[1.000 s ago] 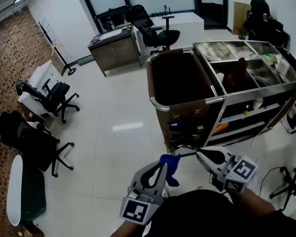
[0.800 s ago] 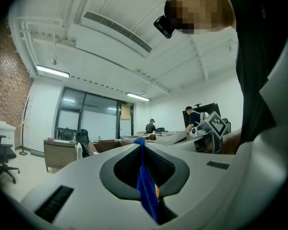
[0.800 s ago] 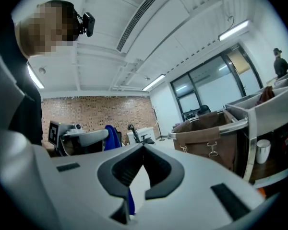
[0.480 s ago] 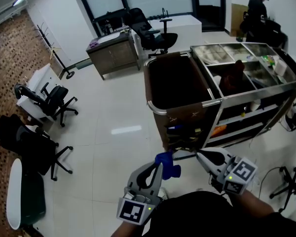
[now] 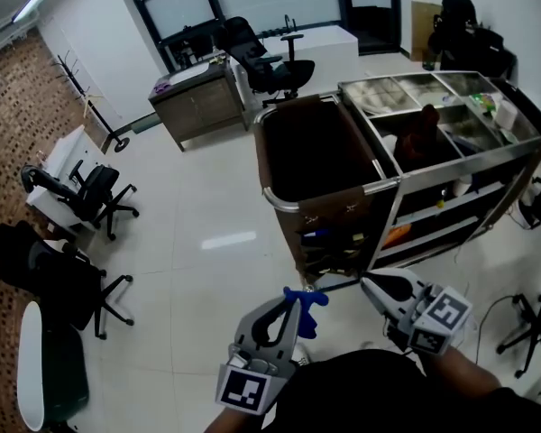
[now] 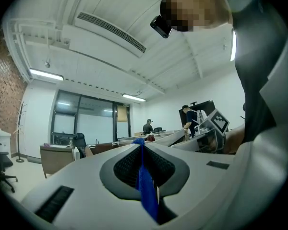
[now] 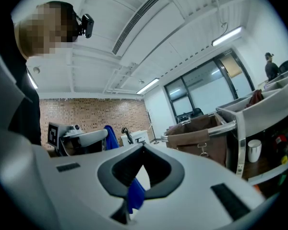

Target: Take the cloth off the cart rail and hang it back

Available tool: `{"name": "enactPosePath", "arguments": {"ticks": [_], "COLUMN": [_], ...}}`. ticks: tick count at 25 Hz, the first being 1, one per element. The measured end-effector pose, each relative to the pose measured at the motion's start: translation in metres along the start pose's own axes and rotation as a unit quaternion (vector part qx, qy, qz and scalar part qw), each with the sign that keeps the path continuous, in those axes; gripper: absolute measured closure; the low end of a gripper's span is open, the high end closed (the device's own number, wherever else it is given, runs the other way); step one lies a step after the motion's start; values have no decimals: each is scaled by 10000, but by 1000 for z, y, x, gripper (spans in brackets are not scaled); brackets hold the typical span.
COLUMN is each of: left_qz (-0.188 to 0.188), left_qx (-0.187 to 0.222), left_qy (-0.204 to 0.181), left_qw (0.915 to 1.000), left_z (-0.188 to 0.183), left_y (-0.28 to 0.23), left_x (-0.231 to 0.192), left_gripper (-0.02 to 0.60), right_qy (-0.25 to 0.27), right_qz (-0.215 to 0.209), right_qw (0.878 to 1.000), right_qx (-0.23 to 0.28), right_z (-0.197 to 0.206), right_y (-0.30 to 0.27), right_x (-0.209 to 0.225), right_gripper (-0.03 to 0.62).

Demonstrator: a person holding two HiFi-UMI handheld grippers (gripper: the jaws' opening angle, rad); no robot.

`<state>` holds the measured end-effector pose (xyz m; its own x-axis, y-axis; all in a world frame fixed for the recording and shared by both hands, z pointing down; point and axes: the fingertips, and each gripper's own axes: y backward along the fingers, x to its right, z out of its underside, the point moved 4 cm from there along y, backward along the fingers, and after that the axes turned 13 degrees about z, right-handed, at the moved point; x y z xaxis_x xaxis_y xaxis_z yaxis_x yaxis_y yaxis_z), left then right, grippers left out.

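The blue cloth (image 5: 305,303) is bunched at the tips of my left gripper (image 5: 298,305), which is shut on it. A thin strand of it runs right toward my right gripper (image 5: 368,283). In the left gripper view the cloth (image 6: 145,186) is pinched between the closed jaws of the left gripper (image 6: 140,145). In the right gripper view a fold of cloth (image 7: 134,195) sits inside the closed jaws of the right gripper (image 7: 143,150). Both grippers hover above the floor, short of the cart rail (image 5: 329,197).
The steel cart (image 5: 469,156) carries a brown bag (image 5: 316,147) at its near end, with shelves of bottles below. Office chairs (image 5: 59,269) stand left, a wooden desk (image 5: 194,102) behind. A person (image 5: 455,7) stands far right.
The cloth hung lower from the left jaws a second ago; now it is drawn up short at their tips. Both grippers stay in about the same place.
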<state>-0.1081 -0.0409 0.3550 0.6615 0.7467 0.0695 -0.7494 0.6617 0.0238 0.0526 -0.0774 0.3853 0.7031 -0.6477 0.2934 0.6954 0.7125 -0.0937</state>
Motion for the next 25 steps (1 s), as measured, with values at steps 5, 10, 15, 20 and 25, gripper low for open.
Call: {"name": "enactPosePath", "arguments": {"ticks": [5,10,15,20,25], "left_qz": [-18,-88,55,332,533], "left_qx": [18,-37,54,-55,9], "left_qy": [-32,2,-56,-196,111], "left_qw": [10000,10000,10000,9992,9985], "left_z": [-4,-2,-11,-23,-47], "left_y": [5,14,15,1,-21], "left_x": [-3,-8,-2,-2,-20], "left_gripper": [569,571,571,571,571], "right_qy": [59,13,39,-11,123], "right_qz": [79,13,-56,-48,143], "right_qw": [9999,9999,10000,10000,9998], "right_qx": [-102,-107,-33,-58,-21], "right_z": [8,11,6,8,8], "right_y": [-3,-11,-17,-18,-12], "right_x": [2,-3,-10,-12,-7], "right_gripper": [579,579,579,579,579]}}
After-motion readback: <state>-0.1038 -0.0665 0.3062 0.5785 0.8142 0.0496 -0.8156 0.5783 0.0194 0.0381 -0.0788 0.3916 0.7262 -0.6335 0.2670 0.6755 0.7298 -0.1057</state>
